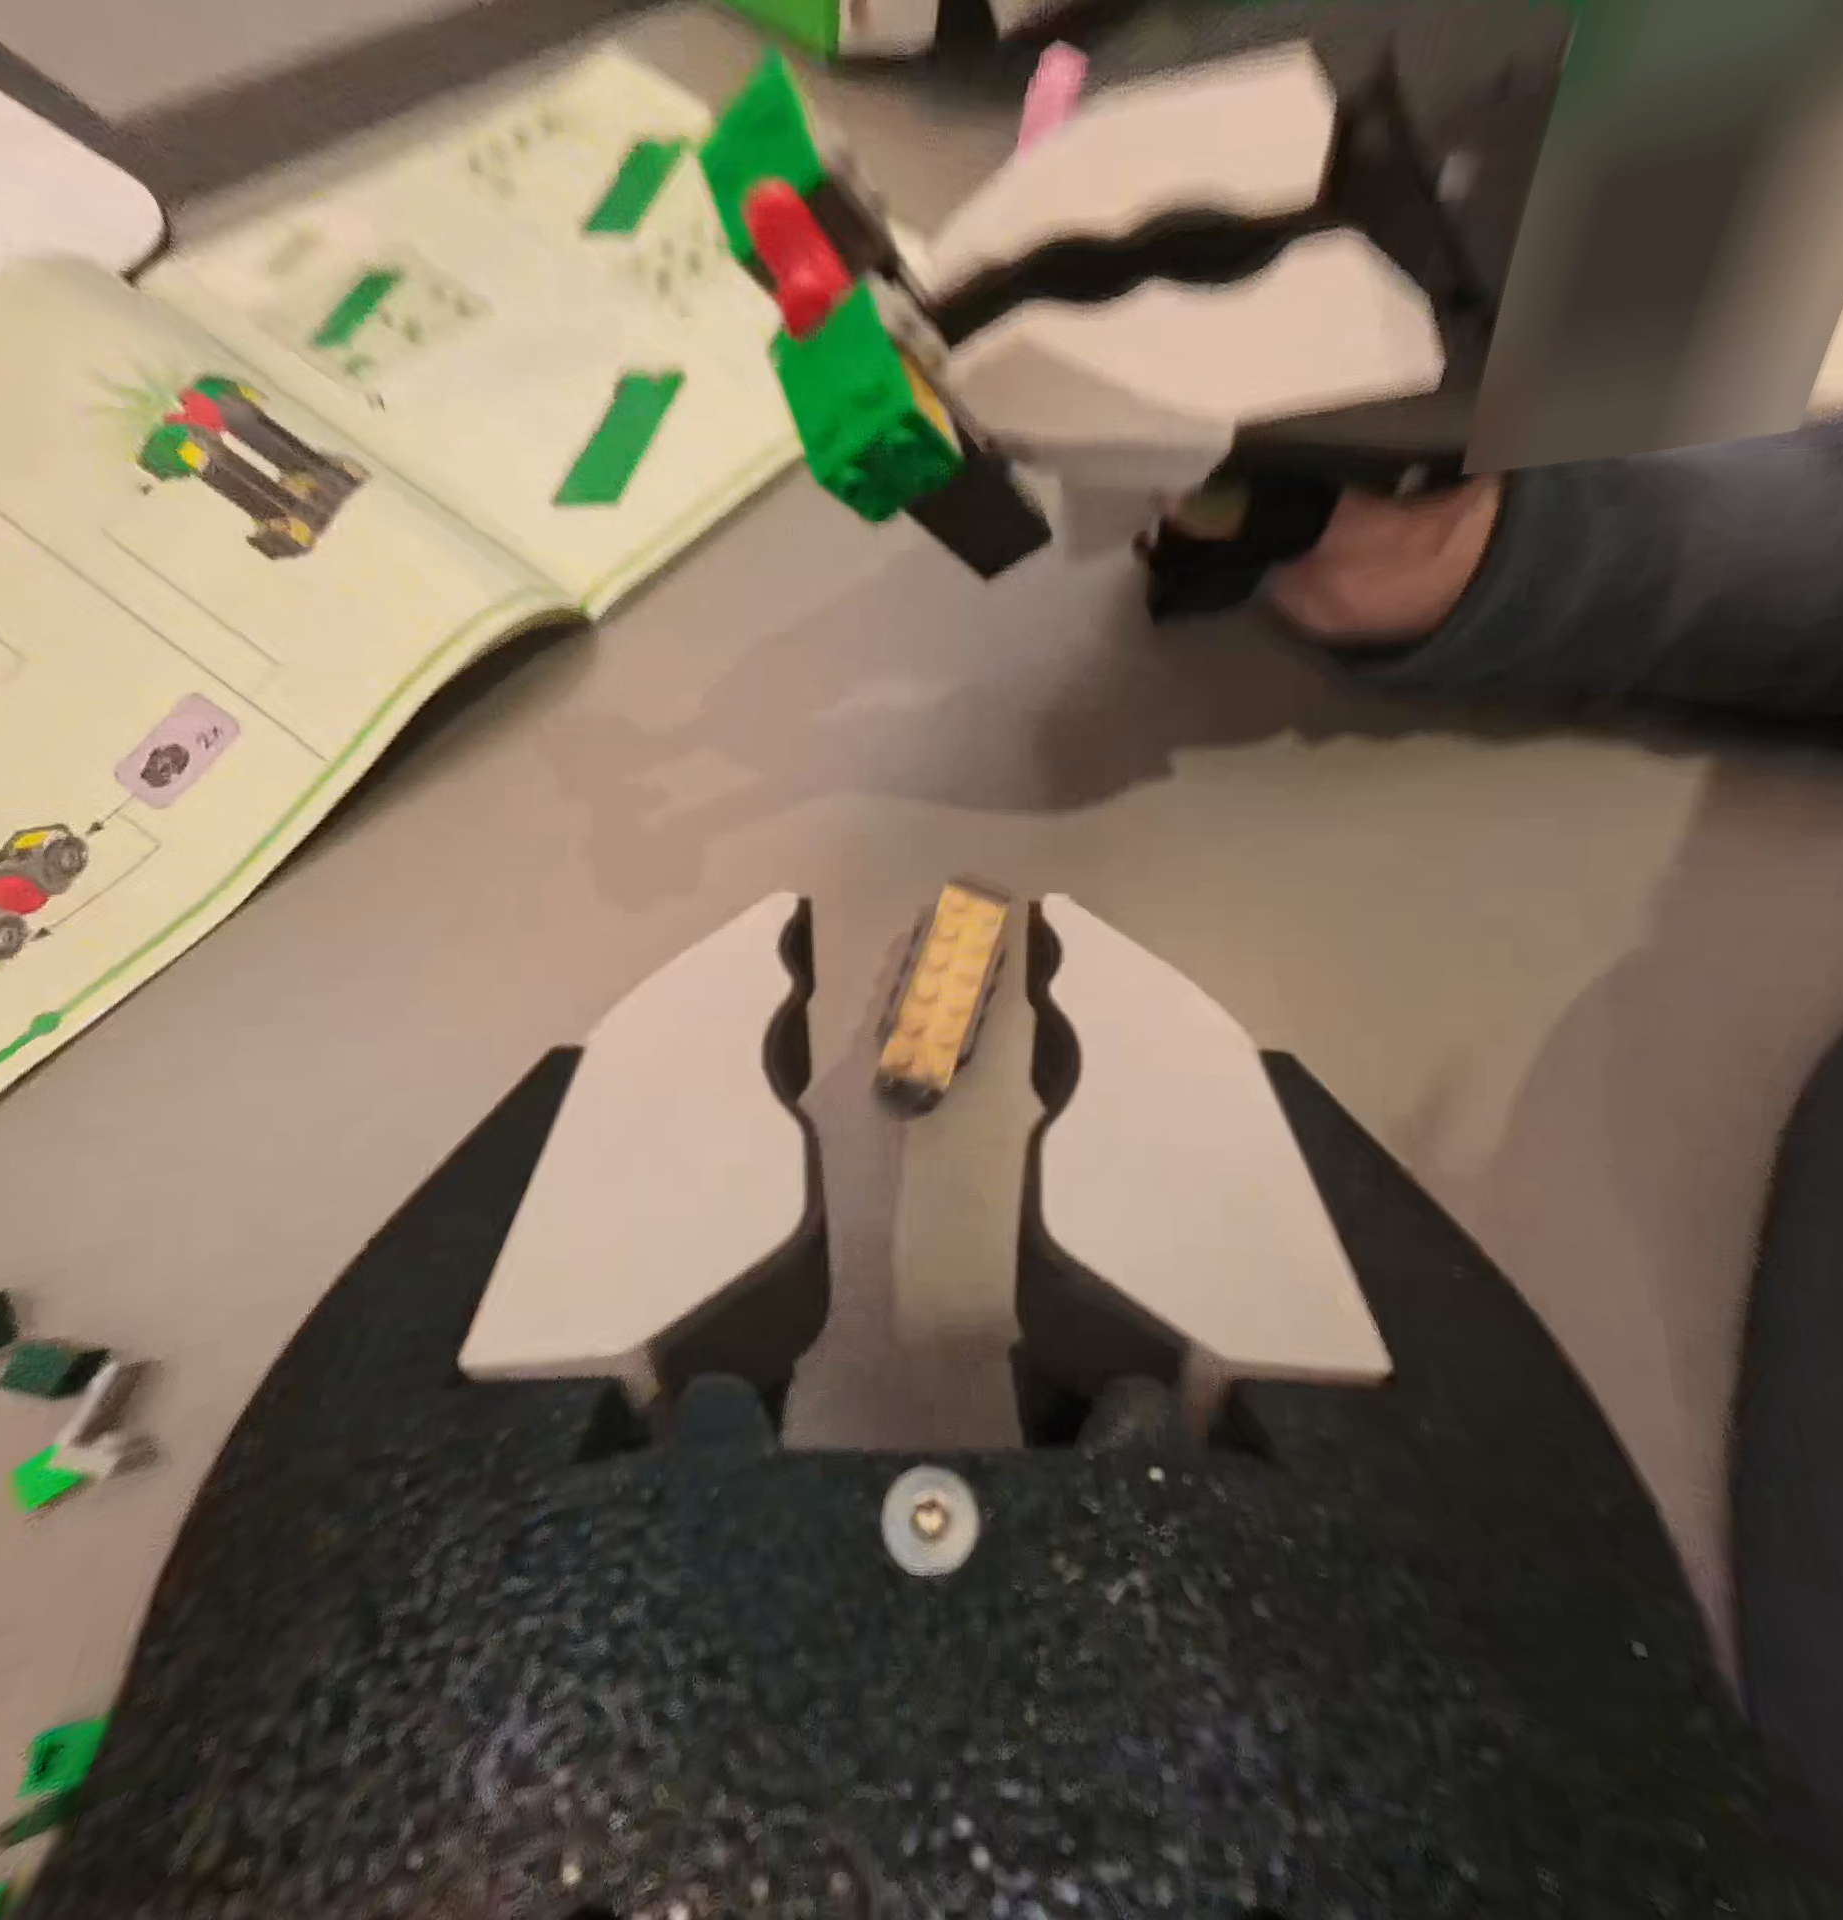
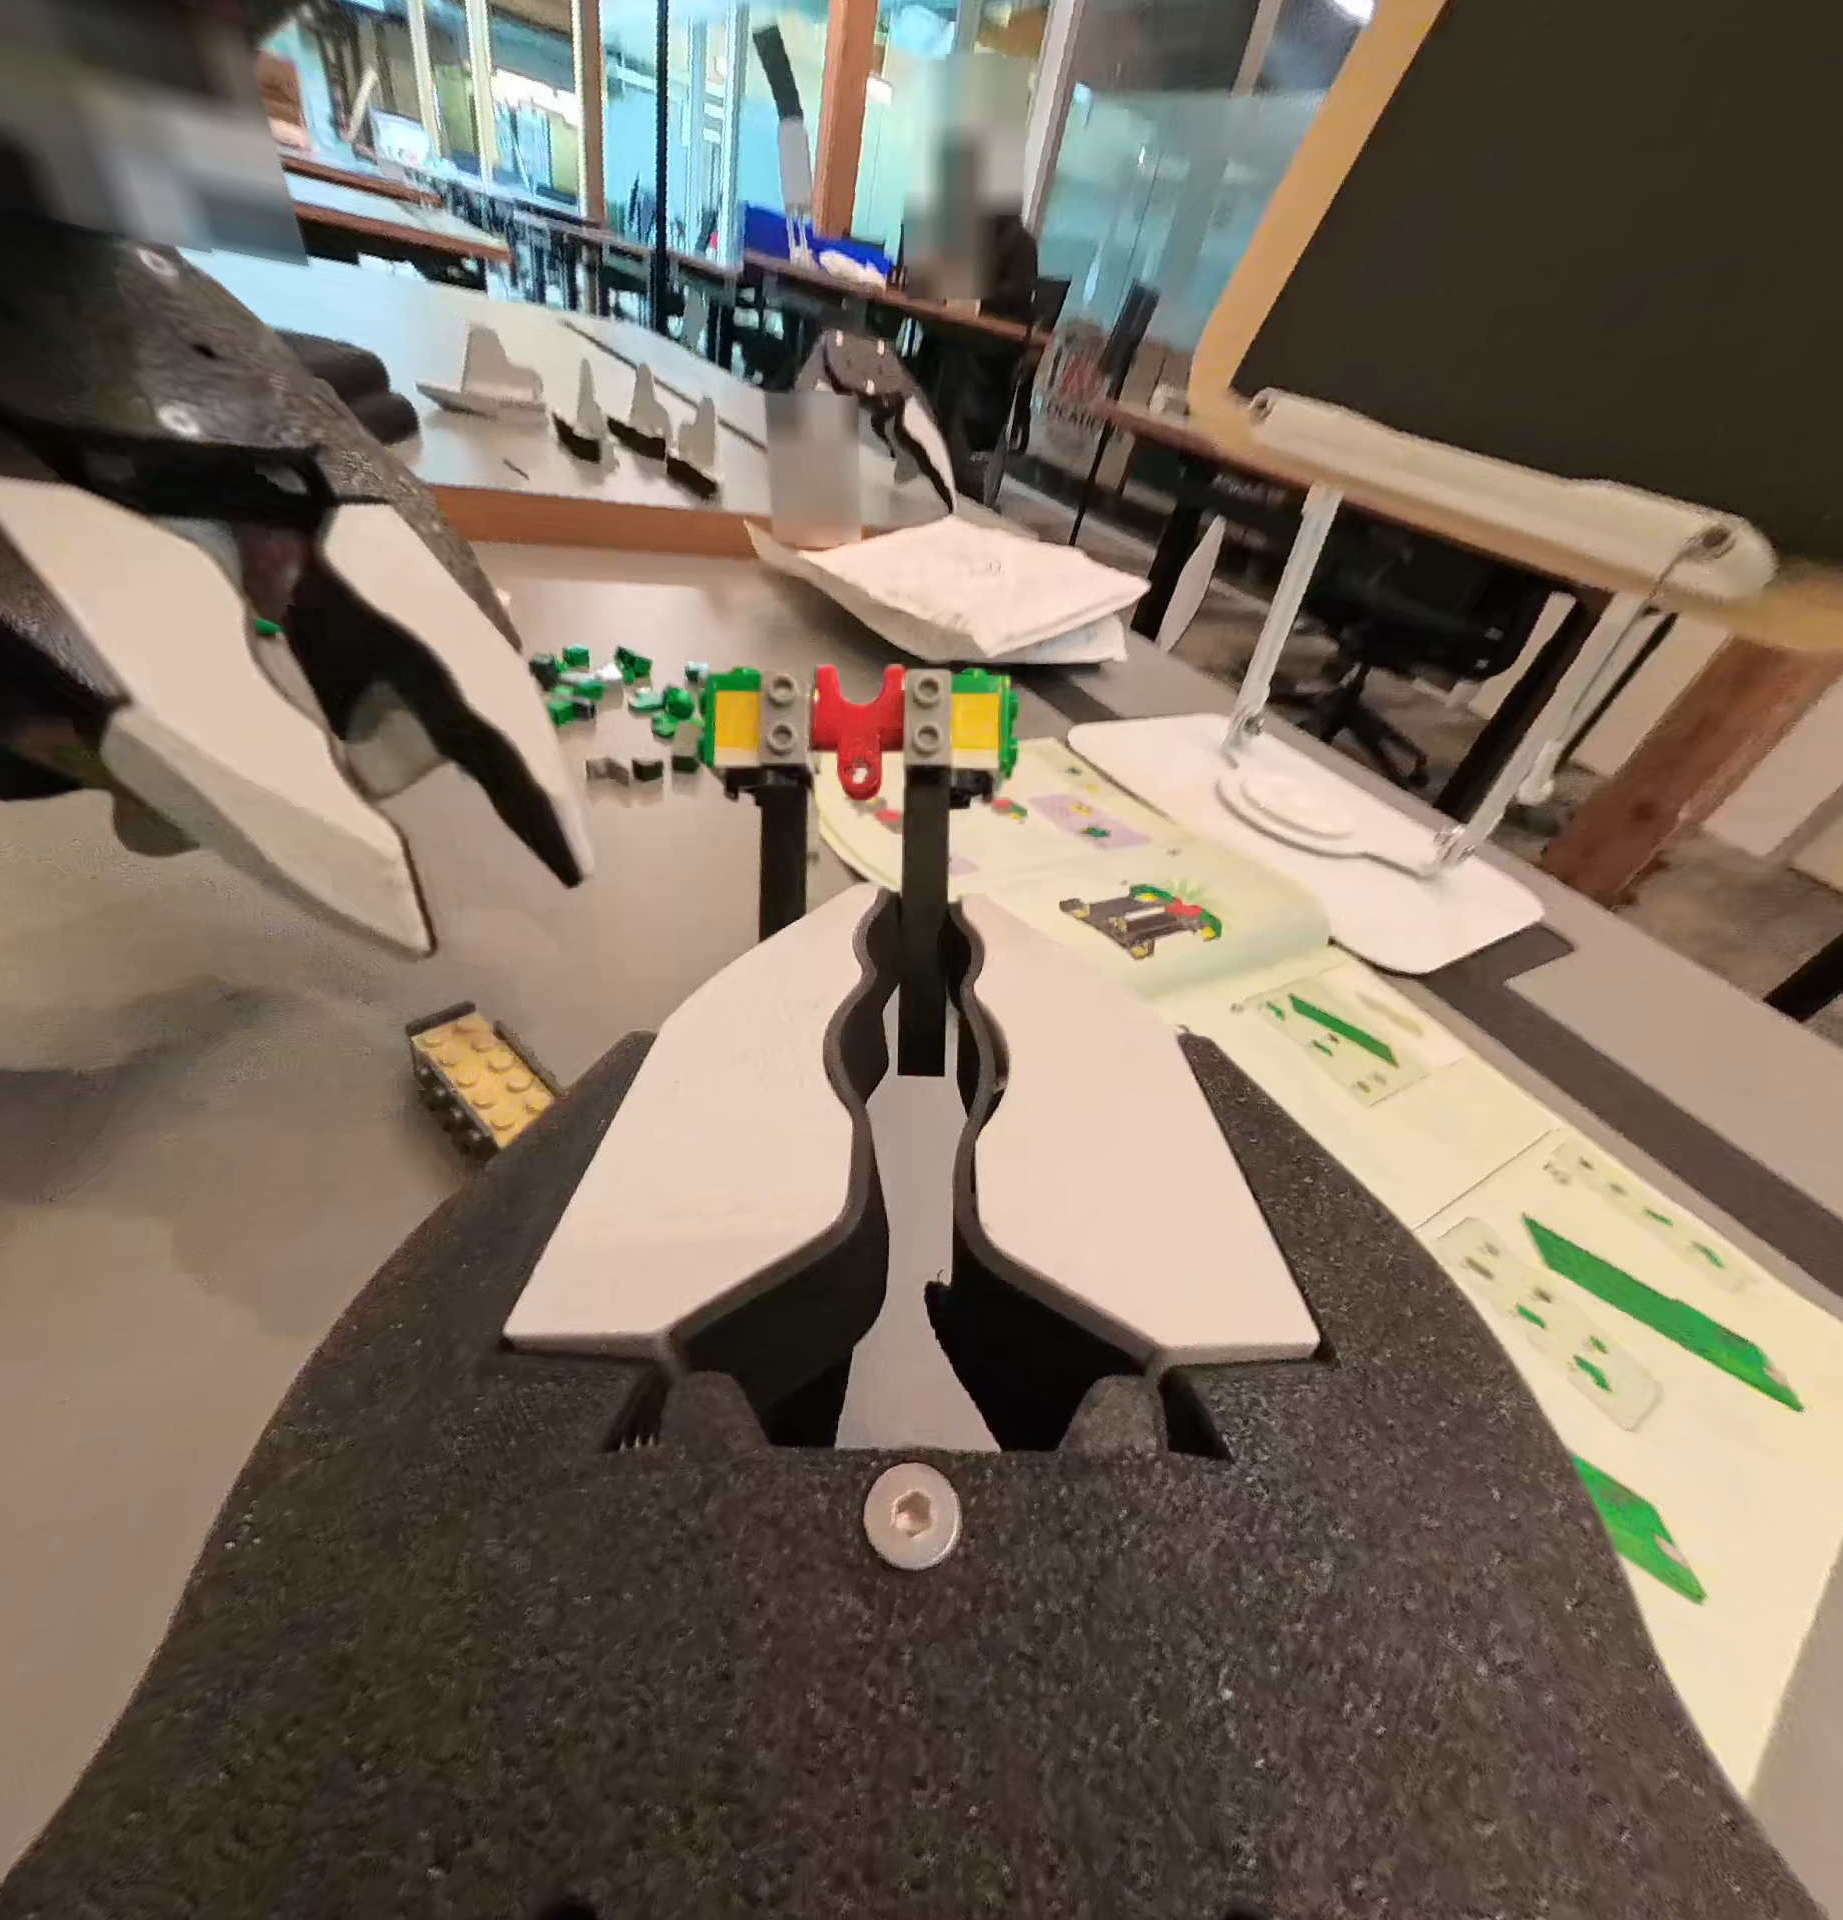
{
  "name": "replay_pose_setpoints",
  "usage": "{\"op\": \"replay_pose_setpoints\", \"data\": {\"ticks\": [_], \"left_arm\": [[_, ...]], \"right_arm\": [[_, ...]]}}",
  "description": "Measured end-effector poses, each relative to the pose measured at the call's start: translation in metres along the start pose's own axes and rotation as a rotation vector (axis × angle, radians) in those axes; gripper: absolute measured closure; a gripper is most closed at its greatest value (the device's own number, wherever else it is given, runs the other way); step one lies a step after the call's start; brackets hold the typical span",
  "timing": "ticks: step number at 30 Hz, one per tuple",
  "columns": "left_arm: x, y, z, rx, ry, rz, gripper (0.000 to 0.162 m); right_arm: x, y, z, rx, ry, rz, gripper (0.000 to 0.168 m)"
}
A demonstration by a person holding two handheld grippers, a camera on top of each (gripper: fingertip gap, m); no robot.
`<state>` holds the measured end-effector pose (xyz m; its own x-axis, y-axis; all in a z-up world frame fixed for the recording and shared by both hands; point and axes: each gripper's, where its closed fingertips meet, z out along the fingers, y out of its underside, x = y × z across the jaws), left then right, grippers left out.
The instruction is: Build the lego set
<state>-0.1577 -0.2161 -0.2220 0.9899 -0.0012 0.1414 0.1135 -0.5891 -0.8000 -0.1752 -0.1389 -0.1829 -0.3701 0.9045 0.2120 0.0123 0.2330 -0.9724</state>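
On the smooth grey surface [image 1: 1312, 935], a studded tan brick [image 1: 946, 992] with a dark underside is lying between the spread, empty fingers of the left tongs [image 1: 922, 914], touching neither. The right tongs [image 2: 922, 914], matte white plates on grainy black bodies, are pinching a slim black beam of the green, yellow and red assembly [image 2: 857, 717], holding it raised beside the open glossy instruction booklet [image 2: 1416, 1143].

Open-plan office, long desks [image 2: 605, 353], glass partitions [image 2: 1135, 208]
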Motion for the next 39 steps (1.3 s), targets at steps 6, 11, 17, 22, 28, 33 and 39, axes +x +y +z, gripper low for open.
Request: {"op": "replay_pose_setpoints", "data": {"ticks": [6,11,17,22,28,33,39], "left_arm": [[0.02,-0.064,-0.012,0.411,0.259,-0.264,0.104],[0.016,-0.079,-0.007,0.507,0.223,-0.298,0.109],[0.02,-0.084,-0.004,0.495,0.207,-0.226,0.127],[0.02,-0.086,-0.004,0.485,0.196,-0.184,0.141],[0.016,-0.082,-0.009,0.437,0.185,-0.131,0.142],[0.017,-0.07,-0.024,0.337,0.219,0.012,0.142],[0.014,-0.03,-0.015,0.052,0.137,0.281,0.142]], "right_arm": [[0.002,-0.017,-0.011,0.095,0.084,-0.129,0.161],[-0.004,-0.023,-0.013,0.123,0.093,-0.207,0.16],[-0.01,-0.024,-0.012,0.132,0.081,-0.252,0.16],[-0.012,-0.026,-0.013,0.155,0.084,-0.269,0.16],[-0.009,-0.031,-0.017,0.223,0.097,-0.25,0.13],[-0.029,-0.029,-0.019,0.25,-0.207,-0.091,0.13],[-0.053,-0.032,-0.018,0.226,-0.574,0.066,0.125]]}}
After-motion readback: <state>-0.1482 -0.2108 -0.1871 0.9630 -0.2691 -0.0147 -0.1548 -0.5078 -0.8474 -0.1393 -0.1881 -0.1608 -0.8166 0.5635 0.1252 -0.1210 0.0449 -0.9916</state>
